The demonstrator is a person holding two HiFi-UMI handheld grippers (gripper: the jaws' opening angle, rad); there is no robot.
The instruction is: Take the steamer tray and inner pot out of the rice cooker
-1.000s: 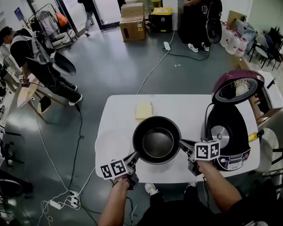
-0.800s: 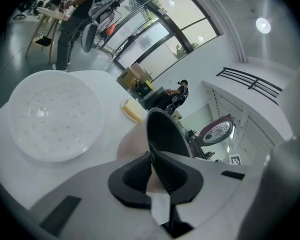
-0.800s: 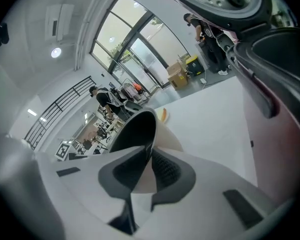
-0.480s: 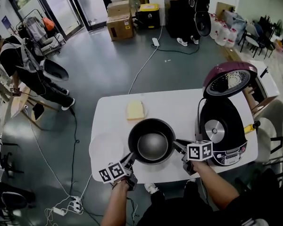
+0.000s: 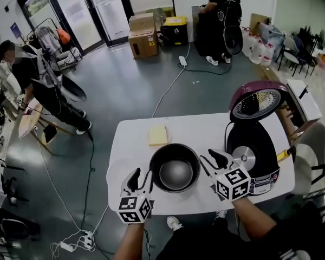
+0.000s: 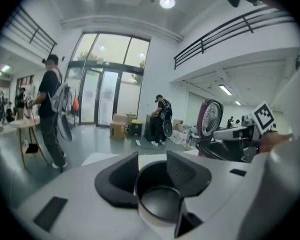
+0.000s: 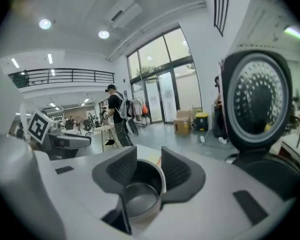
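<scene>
Black inner pot (image 5: 175, 169), one; two tools, left tool (image 5: 141, 178) and right tool (image 5: 208, 161), just opened, empty.

White table (image 5: 206, 128): inner pot (image 5: 175, 169), rice cooker (image 5: 255, 151), yellow pad (image 5: 158, 135).

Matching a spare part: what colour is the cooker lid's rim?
Maroon lid rim, best seen in the head view.
</scene>
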